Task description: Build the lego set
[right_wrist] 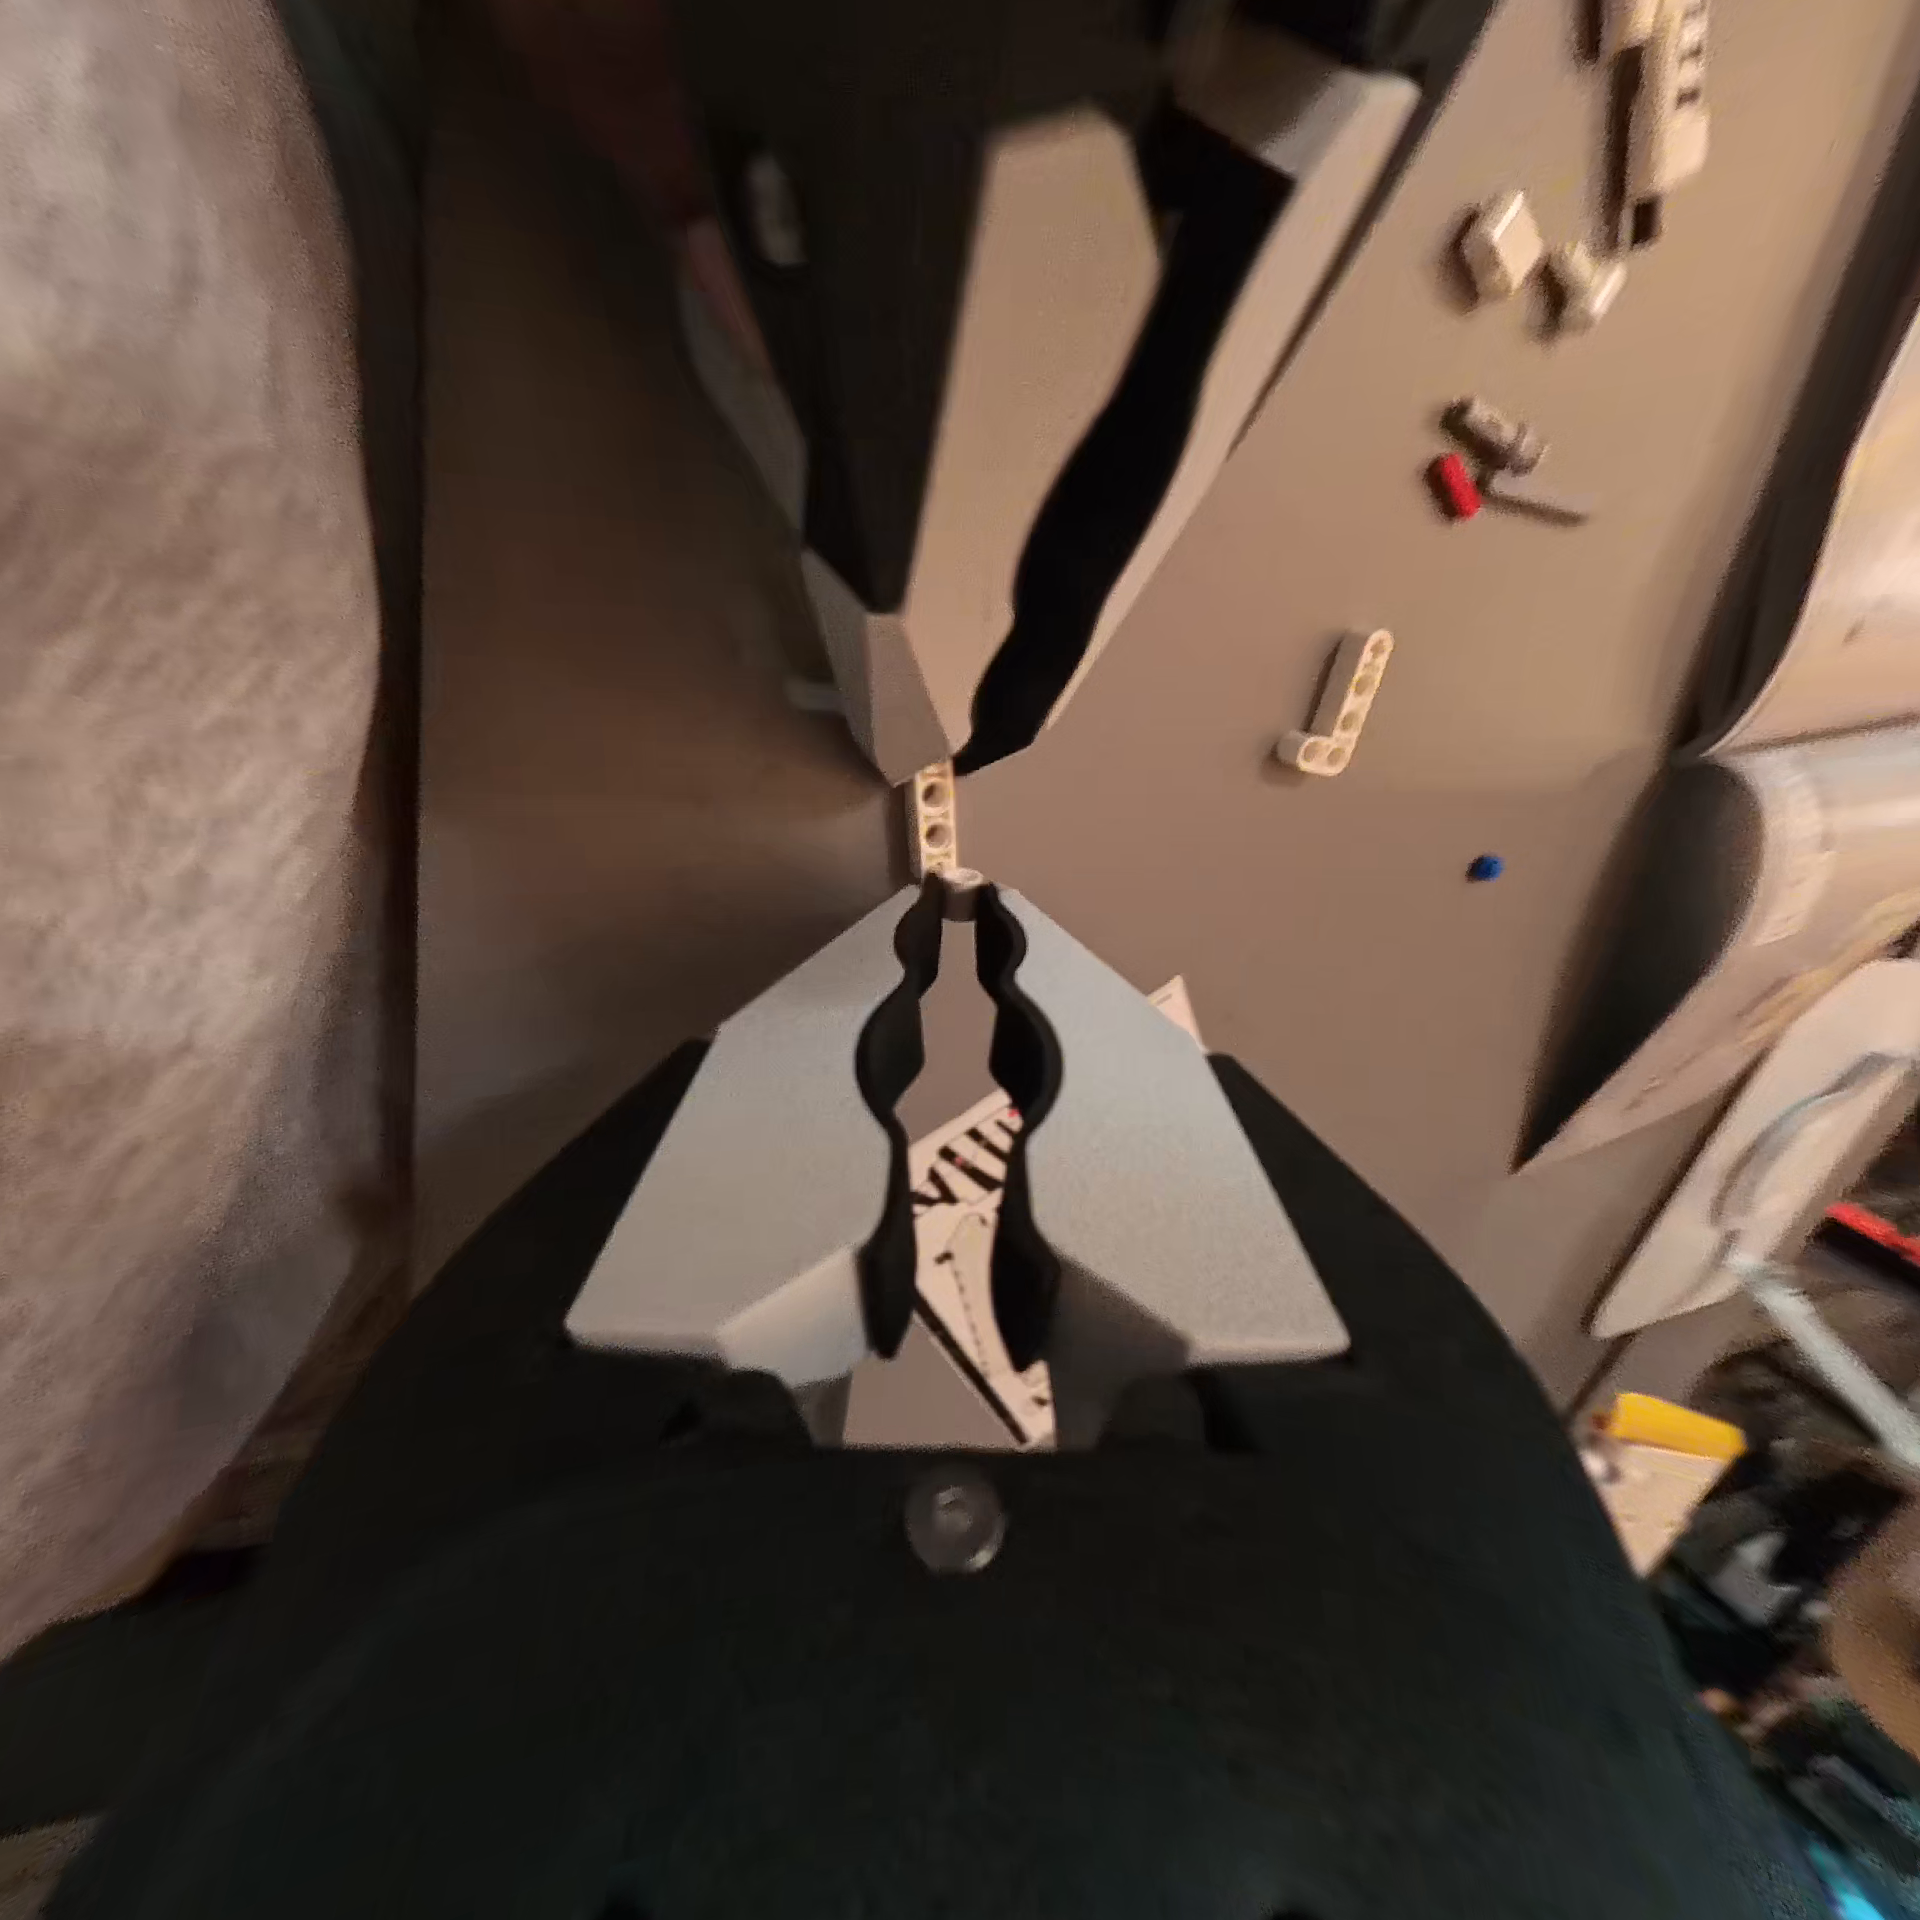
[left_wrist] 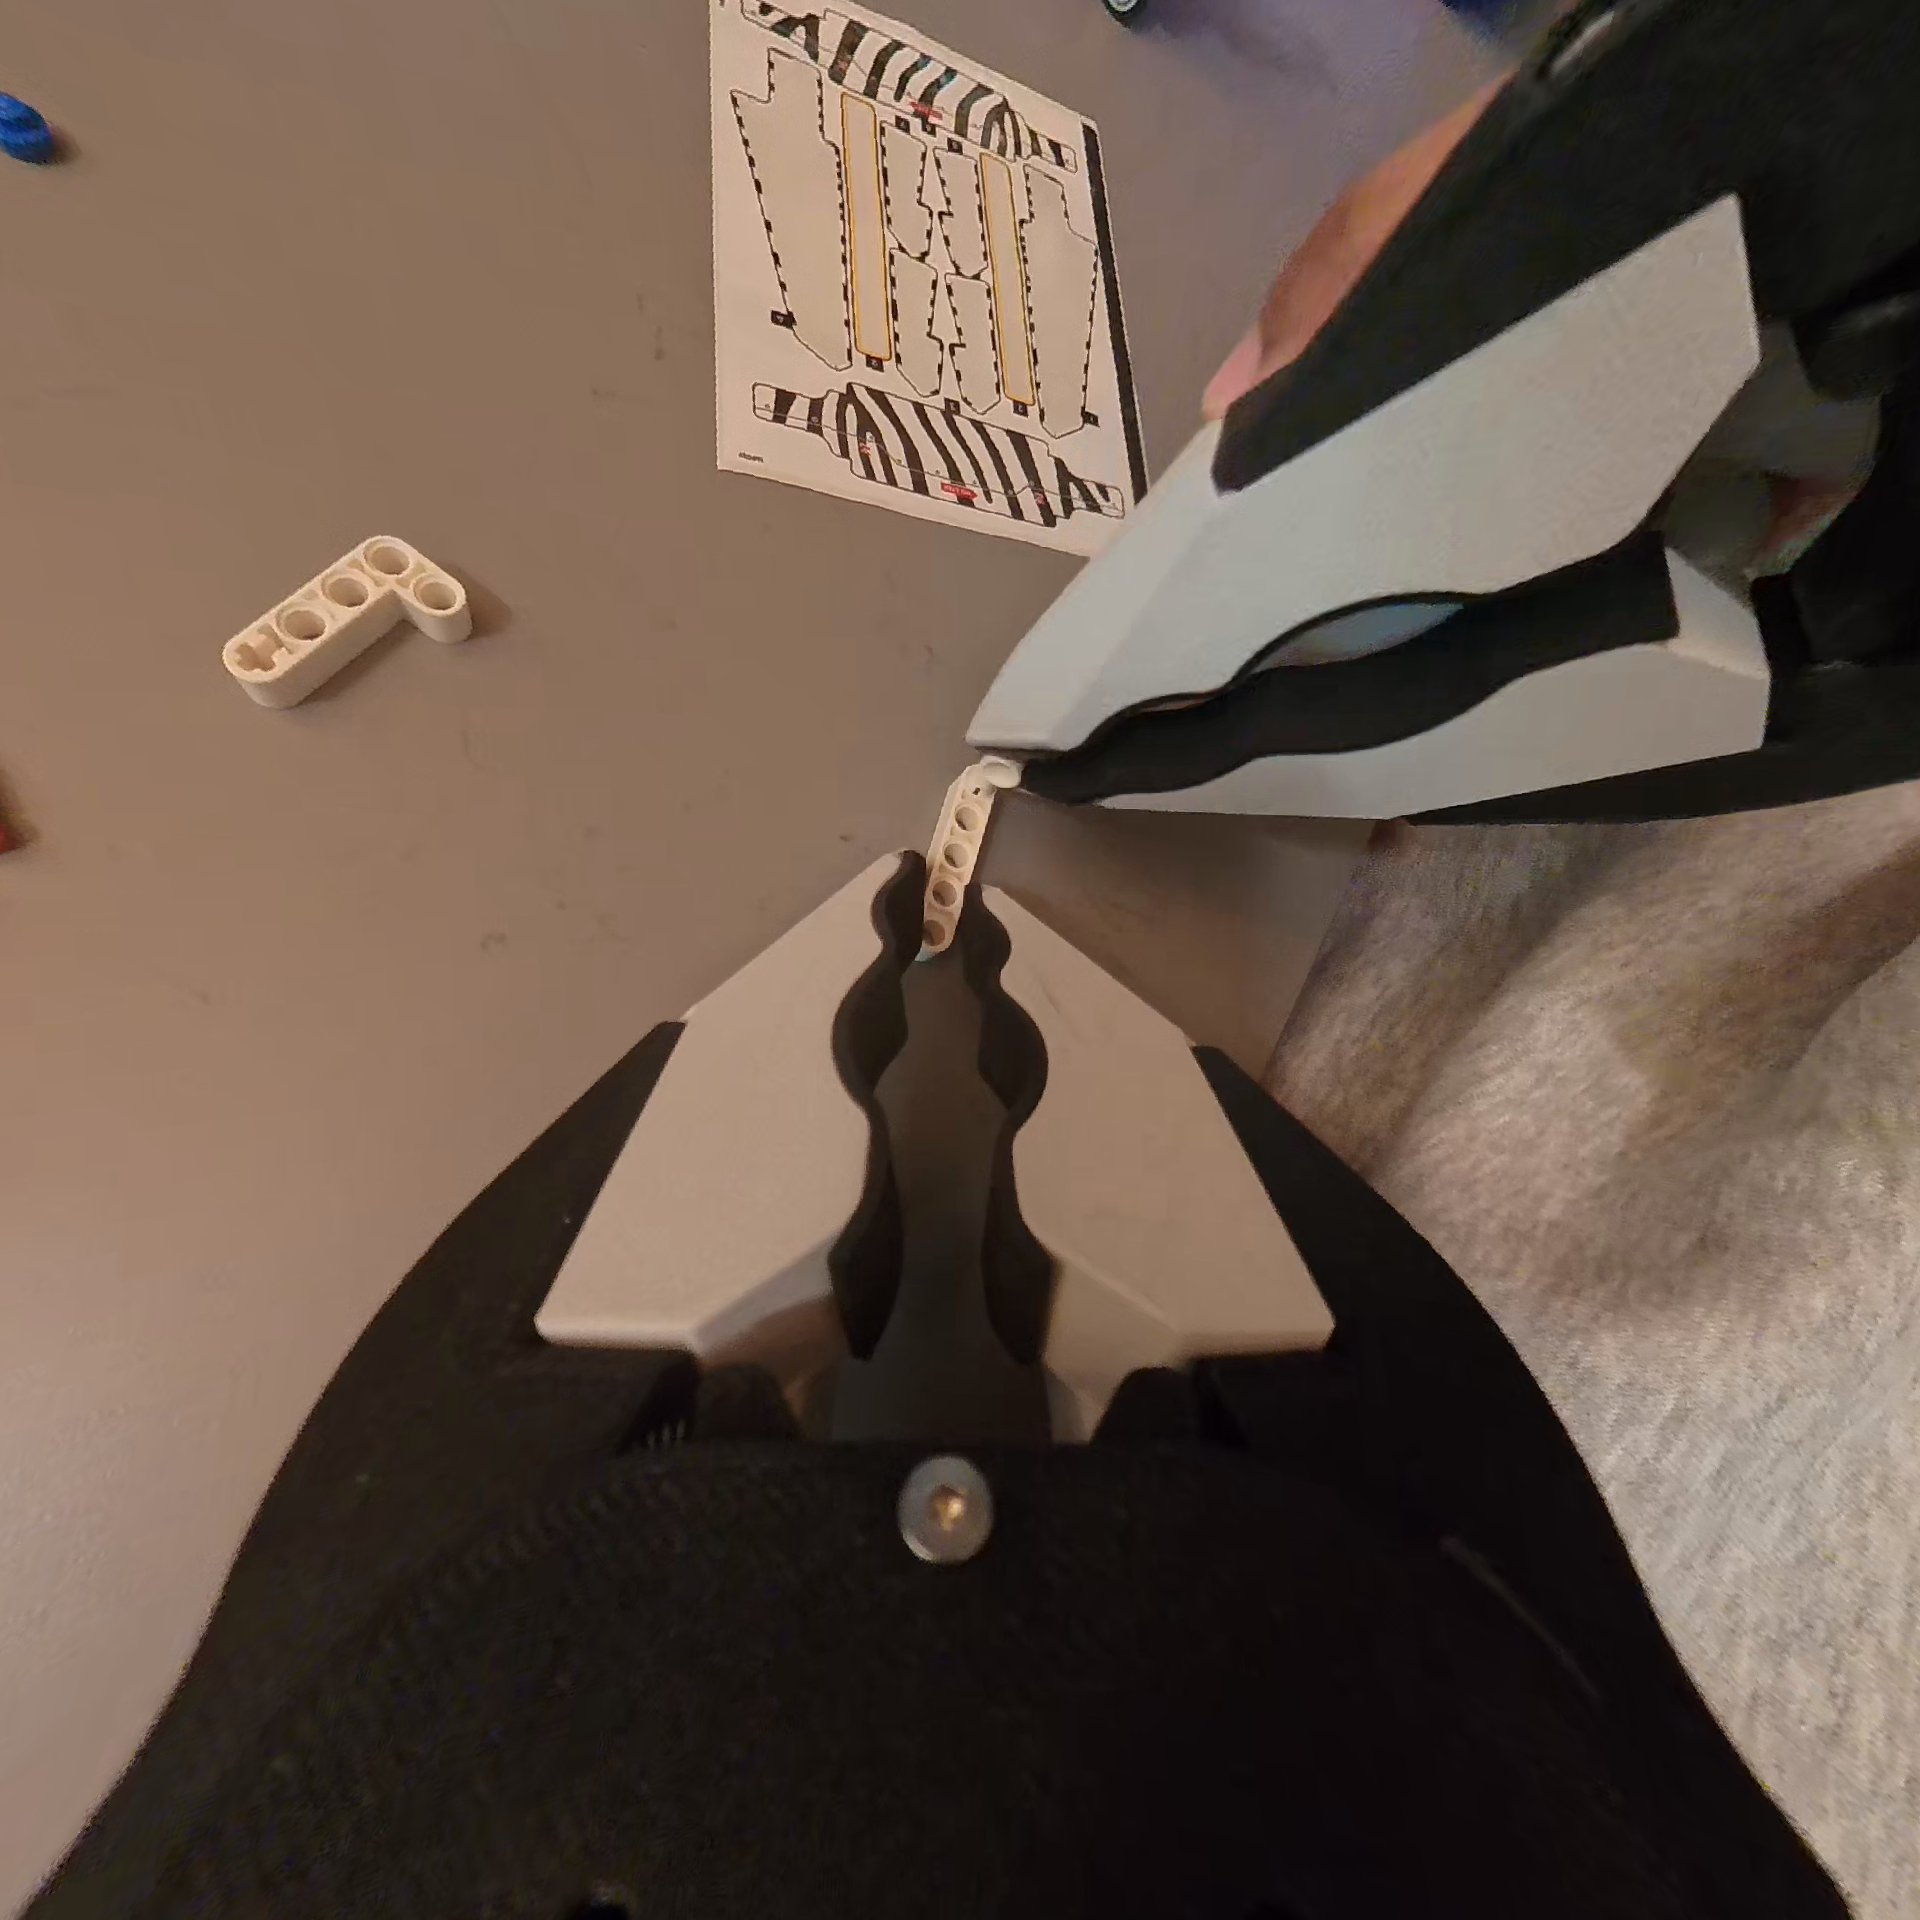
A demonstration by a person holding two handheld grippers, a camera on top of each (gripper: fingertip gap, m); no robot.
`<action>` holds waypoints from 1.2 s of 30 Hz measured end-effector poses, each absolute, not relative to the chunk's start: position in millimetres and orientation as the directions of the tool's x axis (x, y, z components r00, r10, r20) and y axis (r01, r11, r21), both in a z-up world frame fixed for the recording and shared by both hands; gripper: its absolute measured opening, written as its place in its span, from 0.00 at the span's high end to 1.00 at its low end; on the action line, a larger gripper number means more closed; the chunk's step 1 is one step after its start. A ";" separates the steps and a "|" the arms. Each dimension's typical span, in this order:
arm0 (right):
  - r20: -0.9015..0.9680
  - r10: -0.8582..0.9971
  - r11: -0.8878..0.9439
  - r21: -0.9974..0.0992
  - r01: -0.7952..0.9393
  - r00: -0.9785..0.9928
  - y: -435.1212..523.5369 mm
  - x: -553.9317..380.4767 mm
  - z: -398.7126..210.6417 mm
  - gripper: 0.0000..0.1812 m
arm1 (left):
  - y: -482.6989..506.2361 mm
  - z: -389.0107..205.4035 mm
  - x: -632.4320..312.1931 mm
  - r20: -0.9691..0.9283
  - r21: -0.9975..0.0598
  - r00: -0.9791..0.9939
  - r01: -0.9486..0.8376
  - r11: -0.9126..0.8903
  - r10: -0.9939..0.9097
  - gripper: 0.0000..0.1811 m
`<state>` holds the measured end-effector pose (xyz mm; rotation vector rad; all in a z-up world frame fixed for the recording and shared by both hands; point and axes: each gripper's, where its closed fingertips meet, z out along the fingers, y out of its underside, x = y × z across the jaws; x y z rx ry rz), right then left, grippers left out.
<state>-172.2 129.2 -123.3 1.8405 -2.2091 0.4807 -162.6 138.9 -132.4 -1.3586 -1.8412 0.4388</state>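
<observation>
Left wrist view: left gripper [left_wrist: 940, 914] has its fingers narrow, pinched on the lower end of a white beam [left_wrist: 954, 862] — a slim strip w/ a row of holes. The beam's long axis runs straight out from the fingertips, up and slightly right, held off the bench [left_wrist: 312, 312]. At its far end sits a small pale peg [left_wrist: 995, 773], gripped by the right gripper [left_wrist: 1023, 777], which comes in from the upper right; its fingers look closed down on the peg. So the two tools meet nearly tip to tip, beam between. A 2nd white L-shaped piece [left_wrist: 348, 618] lies well apart to the left, a striped sticker sheet [left_wrist: 914, 270] beyond. The bench edge is close on the right, grey cloth [left_wrist: 1610, 1195] below it.

Right wrist view: same join seen from the other side. Fingers narrow, clamping the grey peg [right_wrist: 961, 894] at the very tips; the beam [right_wrist: 935, 821] stands straight ahead, its near end touching the peg, its far end in the left gripper [right_wrist: 951, 764]. Blurry, so I can't tell whether the peg is seated in a hole. Likely next: push along the beam's end hole — room is open on both sides; loose bits lie well off to the right.
</observation>
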 end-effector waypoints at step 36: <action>0.519 -0.810 0.054 -0.396 -0.917 -0.272 123.6 -150.3 -52.9 0.97 | 141.1 -44.9 -154.0 0.800 -0.593 0.280 0.240 0.768 0.530 0.95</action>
